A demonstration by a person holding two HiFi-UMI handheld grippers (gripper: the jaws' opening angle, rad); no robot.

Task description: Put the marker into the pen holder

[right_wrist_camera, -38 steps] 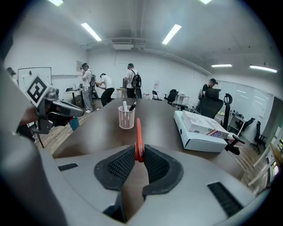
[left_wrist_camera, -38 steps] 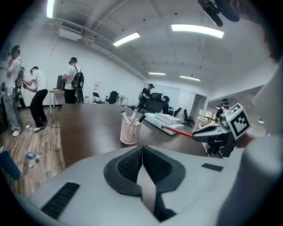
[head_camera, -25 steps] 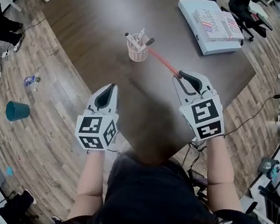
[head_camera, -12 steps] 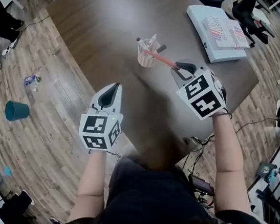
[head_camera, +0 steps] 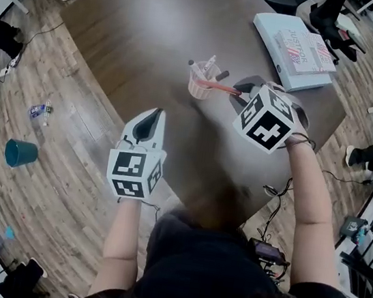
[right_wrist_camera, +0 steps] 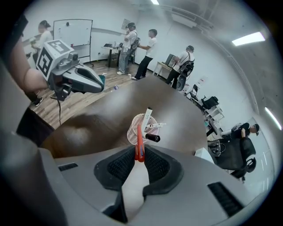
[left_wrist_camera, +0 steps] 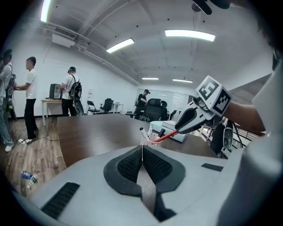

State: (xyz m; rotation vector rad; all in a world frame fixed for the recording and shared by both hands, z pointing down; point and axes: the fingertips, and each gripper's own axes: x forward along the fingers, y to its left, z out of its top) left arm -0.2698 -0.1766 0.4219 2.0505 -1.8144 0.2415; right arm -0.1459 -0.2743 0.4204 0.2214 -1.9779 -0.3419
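Right gripper view showed your right gripper pinching the red marker by its near end. The marker's far end sat at the mouth of the pink mesh pen holder, which stood on the dark table with other pens inside. Your left gripper hung by the table's near edge, apart from the holder, jaws pressed together on nothing.

Looks like an open-plan office or meeting room to me: a big dark table in the middle, black swivel chairs around it and a whiteboard on the far wall. There are also strip lights under an exposed ceiling, a desk along the wall, a wood-look floor, and people with backpacks standing about.
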